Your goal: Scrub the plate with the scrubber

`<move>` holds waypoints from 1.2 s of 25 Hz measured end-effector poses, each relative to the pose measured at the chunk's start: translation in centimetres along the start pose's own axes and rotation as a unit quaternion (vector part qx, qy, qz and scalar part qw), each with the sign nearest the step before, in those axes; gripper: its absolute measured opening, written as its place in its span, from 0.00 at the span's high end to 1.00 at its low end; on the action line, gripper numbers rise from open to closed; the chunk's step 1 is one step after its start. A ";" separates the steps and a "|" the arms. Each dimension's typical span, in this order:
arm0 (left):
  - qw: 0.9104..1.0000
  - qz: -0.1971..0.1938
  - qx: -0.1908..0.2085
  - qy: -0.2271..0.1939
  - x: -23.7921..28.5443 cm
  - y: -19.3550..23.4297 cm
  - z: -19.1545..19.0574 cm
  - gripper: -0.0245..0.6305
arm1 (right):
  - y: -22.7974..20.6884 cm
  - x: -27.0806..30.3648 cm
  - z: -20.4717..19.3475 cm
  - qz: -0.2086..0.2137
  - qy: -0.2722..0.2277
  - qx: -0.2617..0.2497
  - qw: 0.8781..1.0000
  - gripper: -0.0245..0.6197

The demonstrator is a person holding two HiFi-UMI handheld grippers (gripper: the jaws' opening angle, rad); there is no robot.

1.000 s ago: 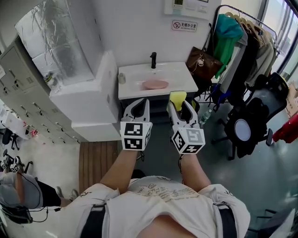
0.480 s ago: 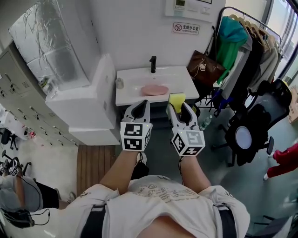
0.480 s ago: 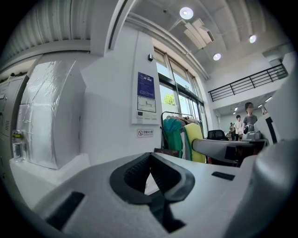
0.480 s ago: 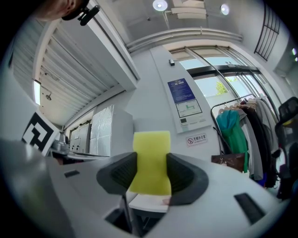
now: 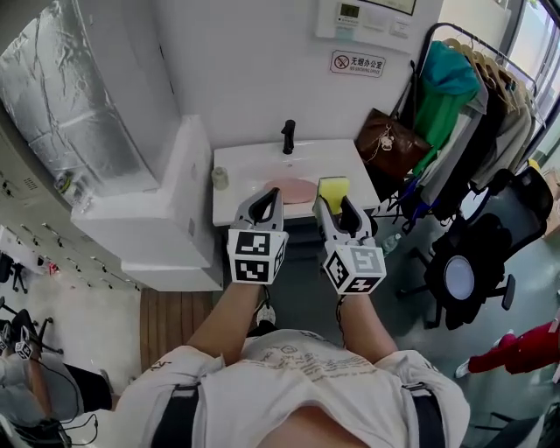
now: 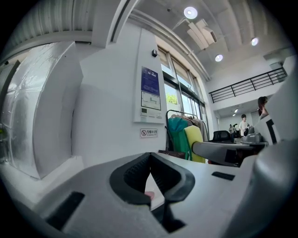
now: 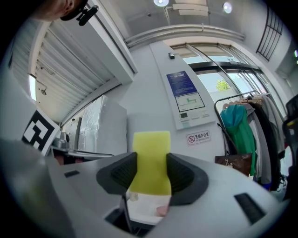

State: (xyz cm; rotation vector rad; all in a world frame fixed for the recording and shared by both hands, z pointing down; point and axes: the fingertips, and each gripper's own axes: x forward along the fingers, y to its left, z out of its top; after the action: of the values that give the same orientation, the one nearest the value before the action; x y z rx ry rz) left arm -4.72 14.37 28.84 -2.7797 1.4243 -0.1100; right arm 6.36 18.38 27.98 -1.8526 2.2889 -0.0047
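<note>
An open-plan office or workspace, not a home: a white sink with a black tap stands against a plain wall bearing a control panel and a no-smoking sign. Beside it are a clothes rack hung with coats, a brown handbag and black office chairs. The left gripper view shows a high ceiling with recessed lights, tall windows and a mezzanine railing.

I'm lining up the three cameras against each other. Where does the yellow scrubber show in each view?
Head view: the scrubber is just right of centre, held in the right gripper.
Left gripper view: right of centre, beside the green garment.
Right gripper view: dead centre, clamped between the jaws.
Shared landmark: the small wall sign.
</note>
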 end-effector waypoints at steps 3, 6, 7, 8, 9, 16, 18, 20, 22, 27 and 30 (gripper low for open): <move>1.000 -0.007 0.002 -0.001 3.0 2.1 0.6 0.93 | -0.7 3.5 0.0 -0.006 0.000 -0.001 1.000 0.64; 1.000 -0.016 0.002 -0.003 5.7 4.2 1.1 0.93 | -1.2 6.8 0.0 -0.012 -0.001 -0.004 1.000 0.64; 1.000 -0.020 0.002 -0.002 6.5 4.8 1.1 0.93 | -1.2 7.9 -0.2 -0.013 0.000 -0.005 1.000 0.64; 1.000 -0.025 0.000 0.000 7.4 5.5 1.0 0.93 | -1.3 8.8 -0.4 -0.014 0.002 -0.004 1.000 0.64; 1.000 -0.030 -0.002 0.002 8.2 6.1 0.8 0.93 | -1.3 9.8 -0.7 -0.016 0.004 -0.004 1.000 0.64; 0.998 -0.058 -0.006 0.020 13.2 9.9 -0.5 0.93 | -2.5 15.0 -2.3 -0.046 0.013 -0.008 0.999 0.64; 0.998 -0.064 -0.007 0.024 14.3 10.6 -0.9 0.93 | -2.9 15.9 -2.6 -0.055 0.014 -0.009 0.998 0.64; 0.997 -0.069 -0.010 0.033 15.3 11.1 -1.6 0.93 | -3.3 16.7 -3.3 -0.062 0.020 -0.008 0.998 0.64; 0.996 -0.075 -0.013 0.044 16.0 11.3 -2.4 0.93 | -4.0 17.2 -4.1 -0.068 0.029 -0.006 0.997 0.64; 0.995 -0.074 -0.017 0.070 17.9 12.5 -4.8 0.93 | -5.3 18.4 -6.4 -0.077 0.053 0.000 0.996 0.64; 0.994 -0.070 -0.017 0.083 19.0 13.2 -6.0 0.93 | -6.4 19.3 -7.5 -0.077 0.066 0.000 0.995 0.64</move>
State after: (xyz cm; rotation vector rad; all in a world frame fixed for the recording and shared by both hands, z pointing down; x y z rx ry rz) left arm -4.76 -8.63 35.25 -2.9590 1.2700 -0.3300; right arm 7.58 -2.59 33.22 -2.0814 2.2213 -0.1529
